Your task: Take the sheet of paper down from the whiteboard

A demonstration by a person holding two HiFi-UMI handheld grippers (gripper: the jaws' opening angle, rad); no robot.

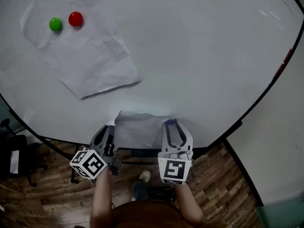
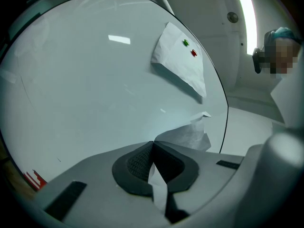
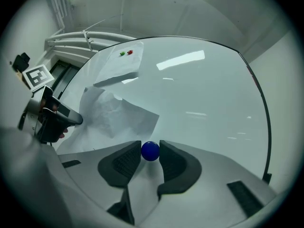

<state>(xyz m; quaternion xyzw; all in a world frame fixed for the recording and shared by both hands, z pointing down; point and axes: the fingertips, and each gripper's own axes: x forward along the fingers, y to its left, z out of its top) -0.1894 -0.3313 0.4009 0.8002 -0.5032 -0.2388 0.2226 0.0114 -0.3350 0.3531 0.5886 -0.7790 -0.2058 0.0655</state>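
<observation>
A crumpled white sheet of paper point(image 1: 137, 129) hangs loose at the bottom edge of the whiteboard point(image 1: 199, 56). My left gripper point(image 1: 112, 128) is shut on its left edge. In the left gripper view the paper point(image 2: 190, 134) runs out from between the pressed pads of that gripper point(image 2: 152, 145). My right gripper point(image 1: 170, 124) sits at the sheet's right edge, shut on a blue round magnet point(image 3: 150, 151) between its fingertips point(image 3: 133, 152). The right gripper view shows the sheet point(image 3: 114, 110) and the left gripper point(image 3: 57, 118) to the left.
A second creased sheet point(image 1: 85, 56) stays on the board at the upper left under a green magnet point(image 1: 55, 23) and a red magnet point(image 1: 75, 18). Wooden floor point(image 1: 228, 179) lies below. A person point(image 2: 282, 56) stands at the far right in the left gripper view.
</observation>
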